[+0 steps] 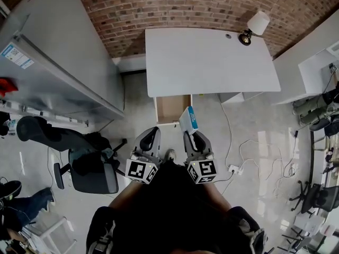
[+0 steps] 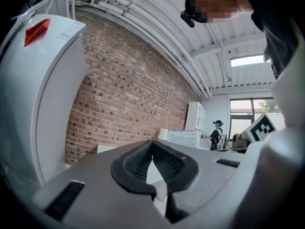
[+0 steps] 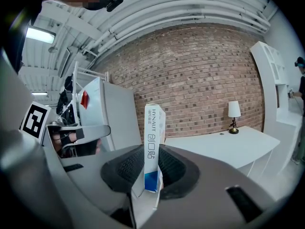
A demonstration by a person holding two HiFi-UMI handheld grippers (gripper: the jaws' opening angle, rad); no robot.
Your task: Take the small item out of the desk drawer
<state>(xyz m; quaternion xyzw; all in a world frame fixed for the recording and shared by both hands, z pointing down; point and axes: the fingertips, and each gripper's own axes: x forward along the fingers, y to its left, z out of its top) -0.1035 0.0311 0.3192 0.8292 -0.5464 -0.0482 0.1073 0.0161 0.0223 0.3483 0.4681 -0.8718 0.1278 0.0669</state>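
The white desk (image 1: 212,62) stands ahead of me, and its wooden drawer (image 1: 172,108) is pulled open under the front edge. My right gripper (image 1: 192,135) is shut on a small white and blue box (image 1: 189,119), lifted in front of the drawer. In the right gripper view the box (image 3: 153,128) stands upright between the dark pads (image 3: 178,168), with the desk (image 3: 224,147) behind it. My left gripper (image 1: 151,134) hangs beside the right one, raised off the floor. Its jaws (image 2: 152,144) meet at the tip with nothing between them.
A table lamp (image 1: 254,28) sits at the desk's far right corner. A tall white cabinet (image 1: 53,62) lies to the left, with a black office chair (image 1: 92,168) below it. Cables and a power strip (image 1: 233,168) lie on the floor to the right.
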